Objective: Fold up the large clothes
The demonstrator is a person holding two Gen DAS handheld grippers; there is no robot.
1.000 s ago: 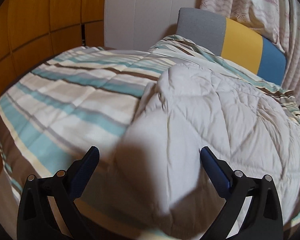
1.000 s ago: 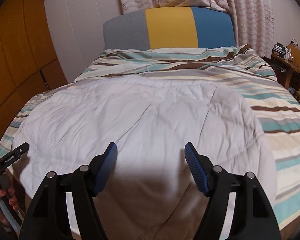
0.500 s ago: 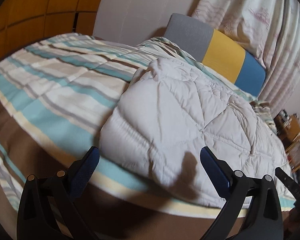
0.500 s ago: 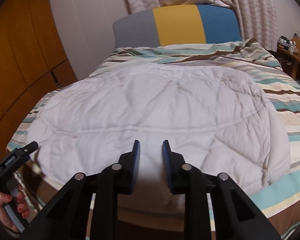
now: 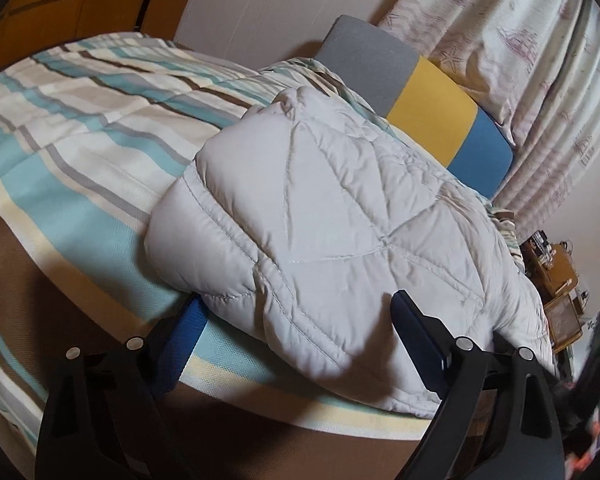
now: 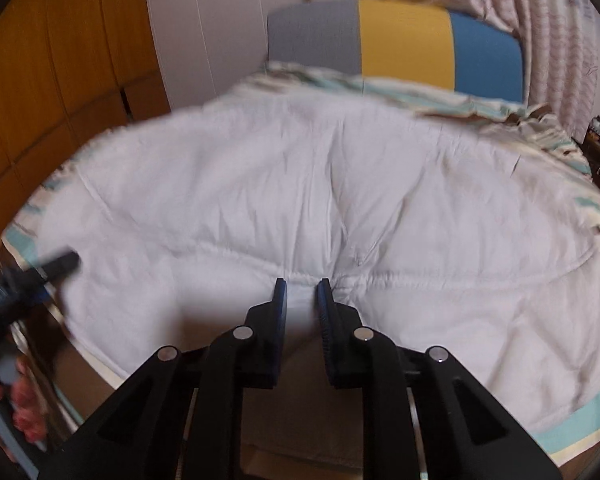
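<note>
Now the right gripper [image 6: 302, 292] has its blue pads pinched on a tuck of the white quilted duvet [image 6: 320, 208] at its near edge, where a second ago they stood well apart above it; they have just been closing, and a thin fold of cloth sits between them; the duvet lies spread over the striped bedcover [image 5: 80, 152], filling most of the bed up towards the grey, yellow and blue headboard [image 6: 400, 46]. Meanwhile the left gripper [image 5: 300, 324] has come lower and closer to the duvet's puffed corner; its jaws have just been closing a little yet stand wide, one finger under the corner's edge and the other over the top, with no squeeze visible on the padding. Much of the right wrist view is smeared by motion, so the duvet's stitching reads poorly there; the left gripper's finger [image 5: 188, 328] is partly hidden beneath the duvet; at the left rim of the right wrist view a hand [image 6: 24, 408] is cut off by the frame, and the dark shapes at the right rim of the left view are too blurred to name.
</note>
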